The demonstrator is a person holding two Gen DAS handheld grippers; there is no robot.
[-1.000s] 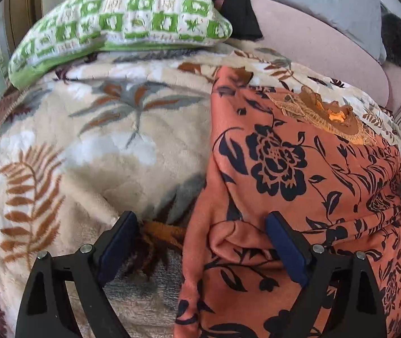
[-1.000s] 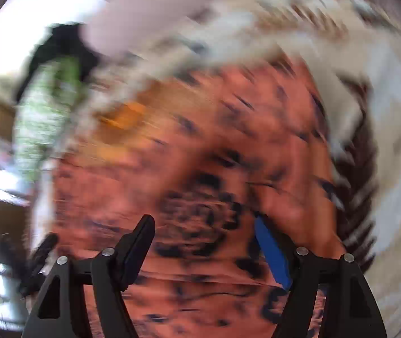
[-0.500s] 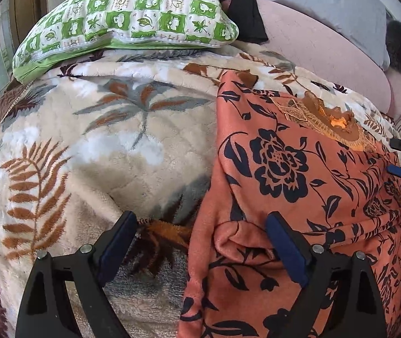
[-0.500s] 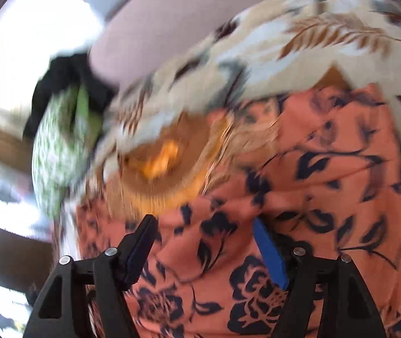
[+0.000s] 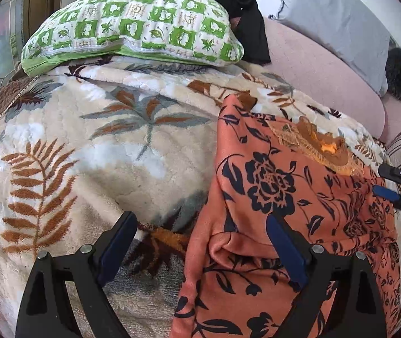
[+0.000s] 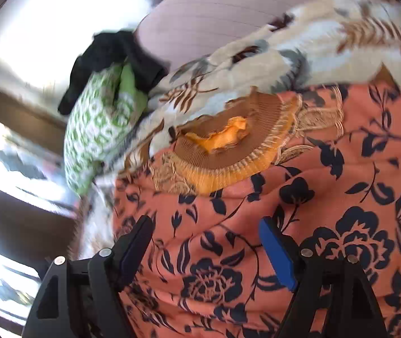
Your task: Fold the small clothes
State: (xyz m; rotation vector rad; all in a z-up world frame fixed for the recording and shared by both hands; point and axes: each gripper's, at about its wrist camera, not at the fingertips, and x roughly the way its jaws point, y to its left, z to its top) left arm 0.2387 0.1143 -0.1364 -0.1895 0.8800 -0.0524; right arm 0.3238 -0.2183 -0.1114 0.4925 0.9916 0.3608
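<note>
Swinging further round, the right gripper (image 6: 204, 249) now hangs wide open over the orange floral garment (image 6: 299, 211), nearer its collar. Left gripper (image 5: 200, 246) has stayed put, open, straddling the garment's left edge on the blanket (image 5: 87, 155).

Right tongs (image 6: 206, 243) now nearer the orange floral garment's (image 6: 299, 202) brown collar (image 6: 237, 138), farther into the left view.

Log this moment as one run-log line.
stage: pre-grasp | left gripper: open, at garment edge | right gripper: open over orange floral garment | garment: spread unfolded on leaf-print blanket
</note>
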